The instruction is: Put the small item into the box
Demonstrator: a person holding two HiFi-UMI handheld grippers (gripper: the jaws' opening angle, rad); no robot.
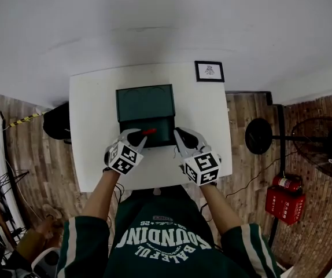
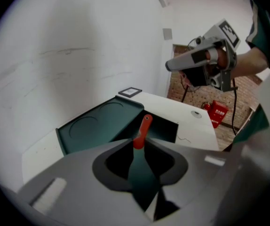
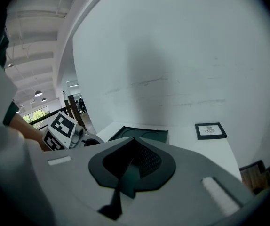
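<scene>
Our left gripper clamps one red item over one open box at twelve o'clock; our right gripper is closed, empty

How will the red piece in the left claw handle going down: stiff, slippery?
Probably stiff: the red piece juts straight past the left claw without drooping. Likely light, being thin. Pinched at one end only, it may pivot if bumped on the box.

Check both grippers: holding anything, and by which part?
Left gripper holds the red item by its near end; the far end sticks out past the jaws, toward the box. Right gripper is shut on nothing.
</scene>
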